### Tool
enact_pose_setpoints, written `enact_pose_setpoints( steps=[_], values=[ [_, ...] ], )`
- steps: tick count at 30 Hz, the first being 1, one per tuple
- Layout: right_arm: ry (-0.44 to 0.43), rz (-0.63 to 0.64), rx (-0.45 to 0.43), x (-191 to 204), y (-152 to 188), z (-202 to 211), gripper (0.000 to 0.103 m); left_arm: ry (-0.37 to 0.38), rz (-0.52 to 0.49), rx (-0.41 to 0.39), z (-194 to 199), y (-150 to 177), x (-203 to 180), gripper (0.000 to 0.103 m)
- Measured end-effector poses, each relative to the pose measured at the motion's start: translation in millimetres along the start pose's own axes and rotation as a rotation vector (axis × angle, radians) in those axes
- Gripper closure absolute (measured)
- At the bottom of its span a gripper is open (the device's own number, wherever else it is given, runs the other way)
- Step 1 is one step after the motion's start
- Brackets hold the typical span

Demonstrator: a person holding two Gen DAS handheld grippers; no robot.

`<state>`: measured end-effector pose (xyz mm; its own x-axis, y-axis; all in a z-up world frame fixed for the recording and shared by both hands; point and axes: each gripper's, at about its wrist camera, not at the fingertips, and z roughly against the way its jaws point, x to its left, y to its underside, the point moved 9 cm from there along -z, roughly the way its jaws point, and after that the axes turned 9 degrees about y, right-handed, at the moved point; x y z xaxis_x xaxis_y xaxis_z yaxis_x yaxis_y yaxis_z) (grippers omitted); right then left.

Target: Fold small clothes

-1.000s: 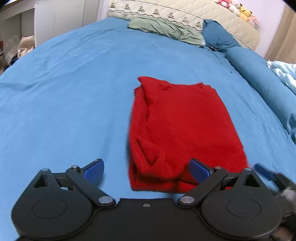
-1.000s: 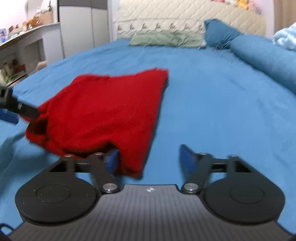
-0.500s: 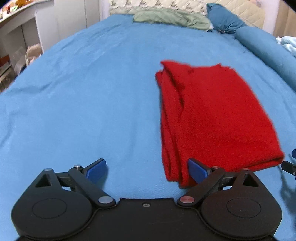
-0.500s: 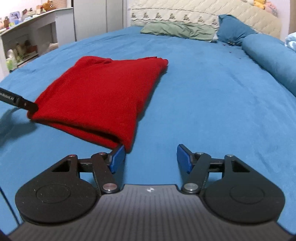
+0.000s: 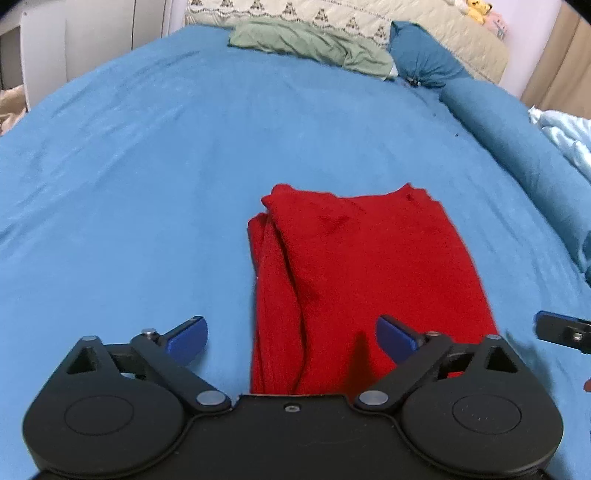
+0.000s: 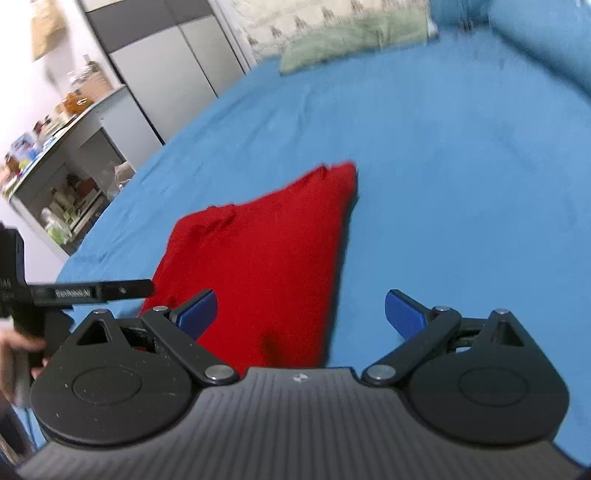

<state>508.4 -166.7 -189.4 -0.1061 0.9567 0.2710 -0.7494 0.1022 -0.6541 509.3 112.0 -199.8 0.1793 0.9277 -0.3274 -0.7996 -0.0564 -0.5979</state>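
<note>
Blue bed (image 5: pixel 147 184) carries one folded red garment (image 5: pixel 354 266), both claws spread wide and empty.

Left claw (image 5: pixel 291 338) hovers over the garment's near edge, its pads apart, its right pad above the red cloth and its left above bare sheet. Right claw (image 6: pixel 301 308), whose jaws have just been opening, grips nothing; the garment (image 6: pixel 266 258) runs from 6 to 12 o'clock off its left pad. Farther out, a green pillow (image 5: pixel 310 46) lies at 12 o'clock by the headboard (image 5: pixel 332 14), with a blue bolster (image 5: pixel 517 147) at 2 o'clock.
</note>
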Motion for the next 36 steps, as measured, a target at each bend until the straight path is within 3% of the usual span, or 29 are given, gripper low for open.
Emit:
enact_pose_setpoints(
  steps=[4, 8, 9, 10, 11, 13, 14, 15, 22, 27, 31, 36],
  values=[
    [0.011, -0.068, 0.038, -1.1, 6.3, -38.7, 0.0, 0.037, -0.003, 0.04, -20.3, 6.3, 1.9, 0.018],
    [0.025, -0.073, 0.043, -0.3, 16.5, -61.3, 0.0, 0.078, 0.045, 0.025, -29.6, 9.8, 7.0, 0.023],
    [0.025, -0.066, 0.032, 1.2, 16.7, -63.0, 0.0, 0.095, 0.056, 0.023, -30.7, 9.7, 6.2, 0.034],
    [0.017, -0.058, 0.021, 3.4, 16.4, -63.2, 0.011, 0.122, 0.069, 0.025, -30.9, 9.8, 3.3, 0.048],
    [-0.002, -0.052, 0.025, 6.2, 16.6, -64.0, 0.037, 0.134, 0.081, 0.029, -31.5, 9.6, 1.2, 0.05],
    [-0.045, -0.059, 0.055, 12.7, 17.1, -64.4, 0.051, 0.125, 0.074, 0.027, -29.8, 7.0, -3.3, 0.068],
    [-0.036, -0.054, 0.045, 13.4, 14.1, -61.1, 0.062, 0.115, 0.068, 0.02, -26.1, 5.0, -6.3, 0.07],
    [-0.038, -0.041, 0.031, 16.6, 10.8, -55.6, 0.065, 0.107, 0.063, 0.016, -21.9, 3.2, -9.6, 0.072],
    [-0.058, 0.029, -0.015, 38.4, -6.4, 12.3, 0.067, 0.135, -0.008, -0.012, 31.5, 1.6, -64.3, 0.076],
    [-0.074, 0.04, -0.01, 32.0, 6.7, 100.4, 0.067, 0.197, -0.062, -0.007, 85.1, 43.3, -122.1, 0.075],
    [-0.055, 0.031, 0.009, 11.6, 52.0, 157.0, 0.067, 0.232, -0.112, 0.008, 100.7, 104.5, -161.2, 0.075],
    [-0.012, 0.008, 0.043, -19.2, 128.1, 172.5, 0.066, 0.191, -0.094, 0.06, 78.9, 178.5, -180.6, 0.075]
  ],
)
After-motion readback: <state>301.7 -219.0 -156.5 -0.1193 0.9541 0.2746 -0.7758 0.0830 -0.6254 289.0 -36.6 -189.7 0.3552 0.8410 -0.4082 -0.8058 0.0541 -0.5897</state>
